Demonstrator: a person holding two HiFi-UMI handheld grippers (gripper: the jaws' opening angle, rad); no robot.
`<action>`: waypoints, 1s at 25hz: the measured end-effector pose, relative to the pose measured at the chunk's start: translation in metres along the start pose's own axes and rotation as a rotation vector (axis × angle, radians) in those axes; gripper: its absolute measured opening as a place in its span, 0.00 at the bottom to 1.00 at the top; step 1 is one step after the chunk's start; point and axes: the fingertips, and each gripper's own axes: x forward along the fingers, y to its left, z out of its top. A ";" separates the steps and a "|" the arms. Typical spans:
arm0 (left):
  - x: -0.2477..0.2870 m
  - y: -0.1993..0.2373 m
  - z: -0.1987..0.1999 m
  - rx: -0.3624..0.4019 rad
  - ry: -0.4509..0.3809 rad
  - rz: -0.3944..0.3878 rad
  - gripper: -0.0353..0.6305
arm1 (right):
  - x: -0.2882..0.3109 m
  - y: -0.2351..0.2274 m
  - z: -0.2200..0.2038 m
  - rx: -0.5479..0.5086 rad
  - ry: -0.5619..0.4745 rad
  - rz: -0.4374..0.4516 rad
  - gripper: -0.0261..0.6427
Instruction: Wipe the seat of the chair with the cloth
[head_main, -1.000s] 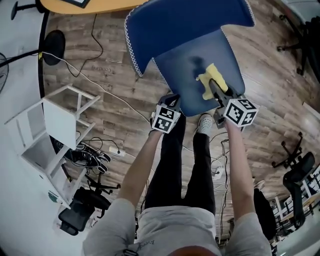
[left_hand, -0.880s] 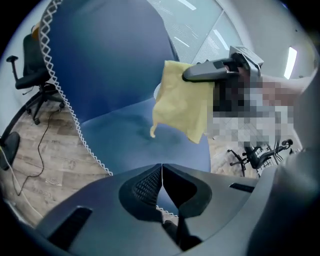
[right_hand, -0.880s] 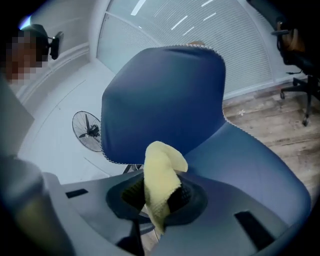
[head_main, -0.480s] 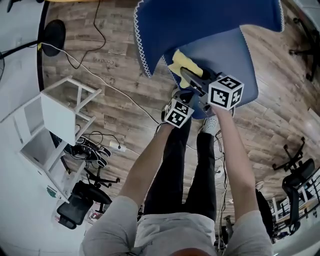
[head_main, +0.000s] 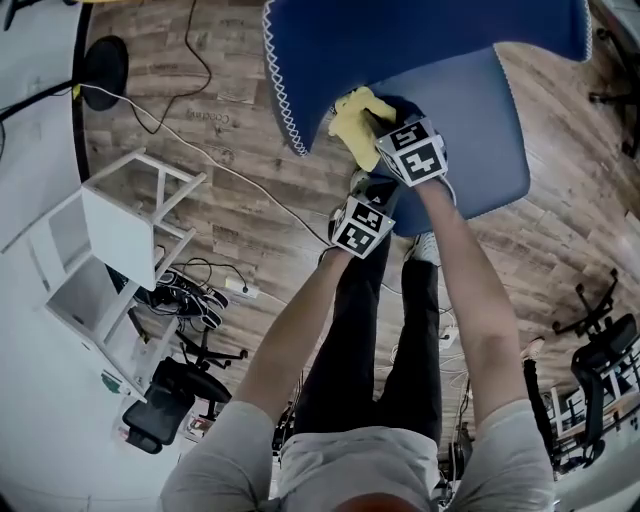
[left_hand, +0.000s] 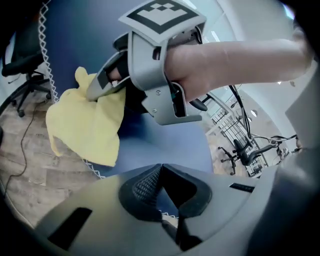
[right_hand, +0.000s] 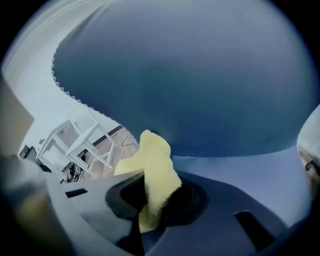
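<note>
The blue chair's seat lies below its backrest. A yellow cloth rests on the seat's left rear corner, hard against the backrest and hanging a little over the white-stitched edge. My right gripper is shut on the cloth, which shows bunched between its jaws in the right gripper view. The left gripper view shows the same cloth draped from the right gripper. My left gripper hovers at the seat's front left edge, shut and holding nothing.
A white shelf frame stands on the wood floor to the left, with cables trailing between it and the chair. Black office chairs sit at lower left and right. The person's legs stand right before the seat.
The right gripper has dragged the cloth across the seat from the front right to the left rear corner by the backrest. The left gripper has stayed by the front edge.
</note>
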 end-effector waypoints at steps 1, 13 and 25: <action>0.000 0.000 0.000 -0.004 0.000 -0.007 0.09 | 0.001 -0.001 -0.001 -0.023 0.008 -0.002 0.15; -0.002 0.002 -0.004 0.031 0.048 -0.038 0.09 | 0.001 0.002 0.001 -0.275 0.058 -0.001 0.15; -0.003 0.000 0.000 0.019 0.035 -0.059 0.09 | -0.019 -0.051 0.003 -0.339 0.069 -0.040 0.15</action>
